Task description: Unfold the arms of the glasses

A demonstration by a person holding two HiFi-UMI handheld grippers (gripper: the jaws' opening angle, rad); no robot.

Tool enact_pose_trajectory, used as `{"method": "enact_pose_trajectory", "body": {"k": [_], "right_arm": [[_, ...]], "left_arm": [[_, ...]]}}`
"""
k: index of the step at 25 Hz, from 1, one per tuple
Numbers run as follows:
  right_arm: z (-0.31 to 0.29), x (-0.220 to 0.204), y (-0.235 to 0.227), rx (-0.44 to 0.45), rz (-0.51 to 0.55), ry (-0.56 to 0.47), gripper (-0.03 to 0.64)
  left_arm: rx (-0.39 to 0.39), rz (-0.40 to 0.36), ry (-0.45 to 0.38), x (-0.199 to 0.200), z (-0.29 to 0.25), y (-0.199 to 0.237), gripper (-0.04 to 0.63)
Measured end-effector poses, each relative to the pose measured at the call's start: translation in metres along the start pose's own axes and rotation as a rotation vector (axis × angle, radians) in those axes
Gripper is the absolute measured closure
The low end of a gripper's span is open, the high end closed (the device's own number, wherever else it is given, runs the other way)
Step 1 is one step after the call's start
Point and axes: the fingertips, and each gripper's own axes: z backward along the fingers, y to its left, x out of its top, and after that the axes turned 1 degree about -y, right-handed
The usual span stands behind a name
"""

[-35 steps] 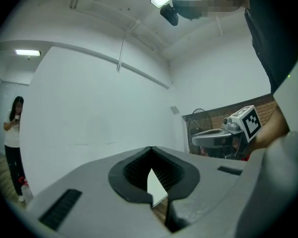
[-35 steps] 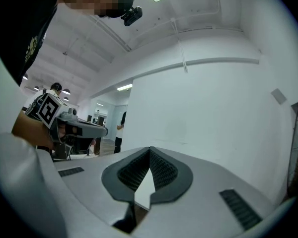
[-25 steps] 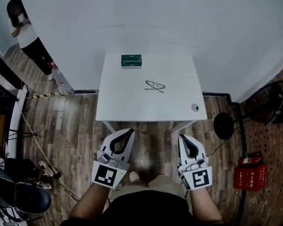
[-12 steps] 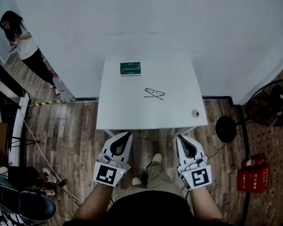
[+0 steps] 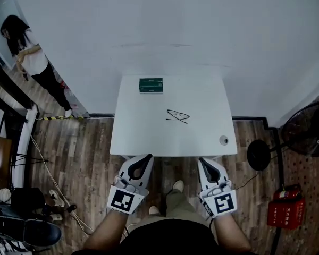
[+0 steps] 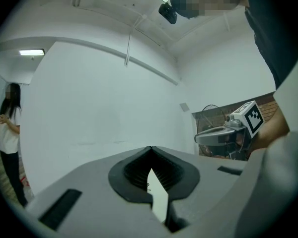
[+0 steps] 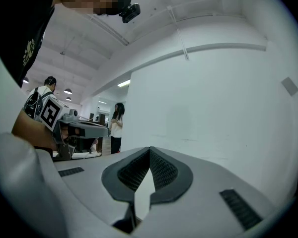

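Glasses (image 5: 177, 116) lie on the table (image 5: 135, 134), right of centre. Thin dark wire frame, its lines crossing; too small to read more. Both grippers are well short of them.

Far left: a person (image 5: 31, 57) stands on the wood-plank floor (image 5: 90, 153), beside the white wall.

Left gripper (image 5: 147, 156): matte white shell, tapered to a point, with a black-and-white square marker on its rear cube. It hovers level just off the table's near edge. In the left gripper view (image 6: 150, 149) the ribbed black pads meet at the tip and there is nothing between them.

Box (image 5: 151, 85): flat, green and rectangular, at the table's far edge, apart from the glasses. The tabletop is smooth, white and rectangular.

Right gripper (image 5: 202, 161): same build, level off the near edge, tip closed, no load (image 7: 150, 150).

Disc (image 5: 224, 139): small, round and grey, at the near right corner.

Fan (image 5: 307, 132): black wire cage with a round base, on the floor at right.
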Motion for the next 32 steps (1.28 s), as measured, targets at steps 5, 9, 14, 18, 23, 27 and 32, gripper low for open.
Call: {"method": "enact_pose_trajectory", "body": {"k": [5,9,14,18,23,27,32], "right_arm": [[-0.012,-0.011,-0.013,0.018,-0.012,0.018,0.618],[-0.020,-0.015,-0.025,0.021,-0.012,0.035,0.618],[-0.028,-0.023,-0.042,0.015,-0.025,0.043,0.618],[-0.037,-0.029,-0.059,0.006,-0.044,0.049,0.618],[-0.046,-0.034,-0.076,0.005,-0.056,0.055,0.618],[-0.058,-0.038,-0.090,0.018,-0.060,0.065,0.618],[-0.074,-0.035,-0.110,0.039,-0.067,0.062,0.618]], "left_arm": [[-0.026,0.047,0.026,-0.014,-0.018,0.002,0.589],[-0.003,0.078,0.085,-0.029,-0.029,0.011,0.589],[-0.019,0.081,0.070,-0.032,-0.047,0.013,0.589],[-0.025,0.072,0.065,-0.033,-0.065,0.015,0.589],[-0.023,0.088,0.106,-0.047,-0.082,0.017,0.589],[0.002,0.101,0.120,-0.047,-0.101,0.026,0.589],[0.017,0.114,0.114,-0.046,-0.124,0.030,0.589]]}}
